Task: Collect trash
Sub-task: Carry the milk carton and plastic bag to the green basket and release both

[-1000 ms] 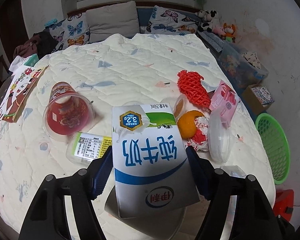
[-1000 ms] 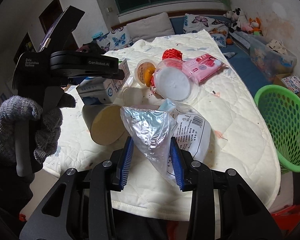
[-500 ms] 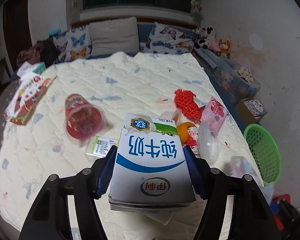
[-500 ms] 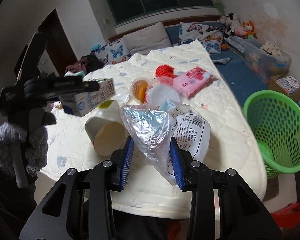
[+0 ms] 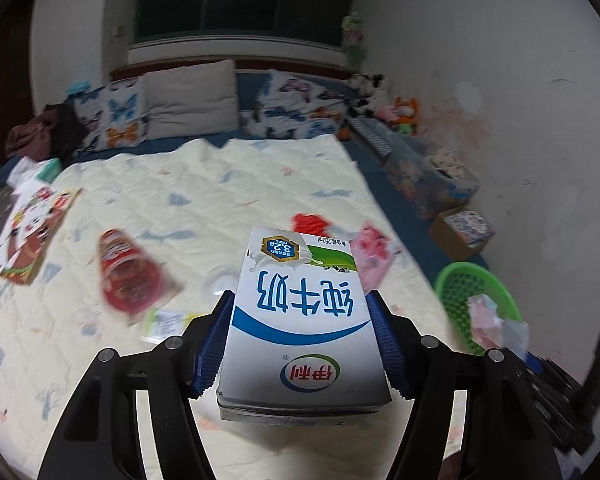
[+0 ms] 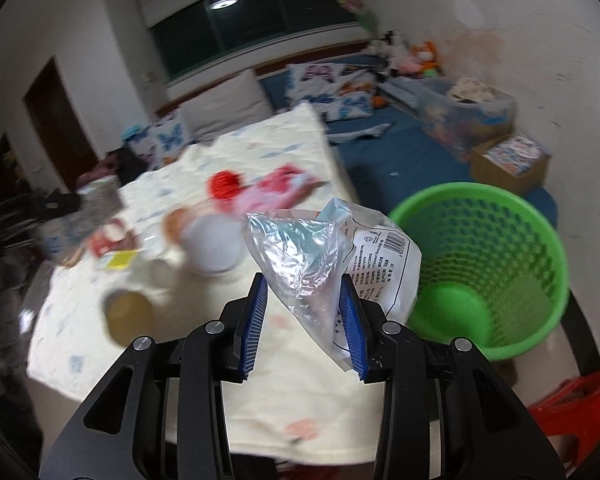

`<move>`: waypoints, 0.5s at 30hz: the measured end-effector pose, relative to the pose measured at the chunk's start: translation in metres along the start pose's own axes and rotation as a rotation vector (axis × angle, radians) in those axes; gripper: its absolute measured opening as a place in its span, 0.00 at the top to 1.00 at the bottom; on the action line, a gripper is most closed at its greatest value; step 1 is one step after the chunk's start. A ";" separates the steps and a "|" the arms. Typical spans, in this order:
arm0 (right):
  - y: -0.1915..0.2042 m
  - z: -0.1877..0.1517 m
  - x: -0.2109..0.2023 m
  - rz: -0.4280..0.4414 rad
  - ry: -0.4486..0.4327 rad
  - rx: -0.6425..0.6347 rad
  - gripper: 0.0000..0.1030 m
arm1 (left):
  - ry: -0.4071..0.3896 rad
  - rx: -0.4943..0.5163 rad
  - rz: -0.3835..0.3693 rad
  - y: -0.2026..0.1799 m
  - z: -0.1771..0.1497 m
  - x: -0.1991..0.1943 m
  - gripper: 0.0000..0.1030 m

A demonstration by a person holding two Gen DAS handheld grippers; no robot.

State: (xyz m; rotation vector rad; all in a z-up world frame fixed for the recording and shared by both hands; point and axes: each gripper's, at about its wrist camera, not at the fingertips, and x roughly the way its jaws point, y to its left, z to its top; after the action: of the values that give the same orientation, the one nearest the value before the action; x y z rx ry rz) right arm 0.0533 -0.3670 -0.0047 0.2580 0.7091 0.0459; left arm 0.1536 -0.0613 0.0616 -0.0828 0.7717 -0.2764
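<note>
My left gripper point(image 5: 302, 340) is shut on a white and blue milk carton point(image 5: 300, 320) and holds it lifted above the quilted bed point(image 5: 204, 200). My right gripper point(image 6: 304, 320) is shut on a crumpled clear plastic bag point(image 6: 320, 256) with a printed label, held in the air just left of the green mesh basket point(image 6: 492, 264). The basket also shows in the left wrist view point(image 5: 456, 292), with the plastic bag point(image 5: 496, 320) in front of it. The left gripper with the carton shows blurred at the far left of the right wrist view point(image 6: 60, 216).
On the bed lie a red cup point(image 5: 128, 276), a red net point(image 5: 308, 222), a pink packet point(image 5: 374, 254), a white lid point(image 6: 216, 244), a paper cup point(image 6: 130, 316) and a picture book point(image 5: 28, 236). Boxes point(image 6: 512, 160) stand by the right wall. A red stool point(image 6: 580, 404) stands near the basket.
Both grippers have risen and swung right with their loads. The milk carton is higher above the bed. The plastic bag has moved close to the green basket.
</note>
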 end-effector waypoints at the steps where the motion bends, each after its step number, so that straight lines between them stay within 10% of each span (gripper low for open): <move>1: -0.007 0.001 0.003 -0.013 0.002 0.008 0.64 | 0.010 0.006 -0.031 -0.007 0.003 0.003 0.38; 15: -0.099 -0.005 0.067 -0.116 0.090 0.133 0.52 | 0.137 0.109 -0.212 -0.107 0.019 0.067 0.38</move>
State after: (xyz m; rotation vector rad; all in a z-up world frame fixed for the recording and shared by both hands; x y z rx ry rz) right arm 0.0963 -0.4529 -0.0762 0.3432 0.8168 -0.1013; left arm 0.1896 -0.1828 0.0491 -0.0437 0.8834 -0.5294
